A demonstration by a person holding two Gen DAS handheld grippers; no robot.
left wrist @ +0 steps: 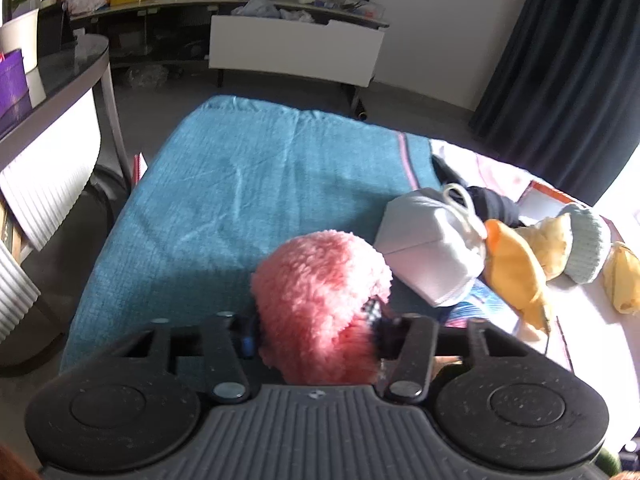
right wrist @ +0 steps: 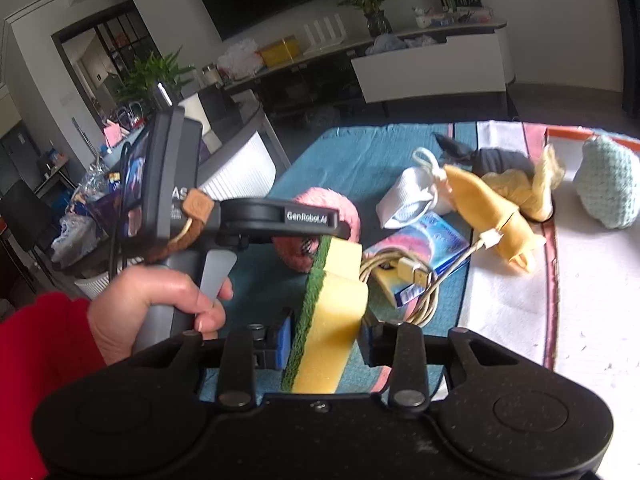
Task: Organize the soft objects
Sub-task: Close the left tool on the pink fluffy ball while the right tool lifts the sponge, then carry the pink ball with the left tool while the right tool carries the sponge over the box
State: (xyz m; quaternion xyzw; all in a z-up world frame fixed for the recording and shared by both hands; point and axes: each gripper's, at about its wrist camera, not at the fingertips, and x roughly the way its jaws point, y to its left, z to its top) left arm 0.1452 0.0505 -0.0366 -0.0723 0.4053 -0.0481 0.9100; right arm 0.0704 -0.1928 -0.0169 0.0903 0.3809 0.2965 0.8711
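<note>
Here, pink fluffy ball point(left wrist: 320, 304) clamped between left gripper point(left wrist: 316, 336) jaws, over teal cloth point(left wrist: 224, 184)

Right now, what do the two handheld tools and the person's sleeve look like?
Both tools are matte black with round side discs, ribbed grey tops and blue pads. The left tool, seen from the right wrist view, has a grey handle, white "GenRobot.AI" lettering, a braided tan strap and a side screen. The sleeve is red.
</note>
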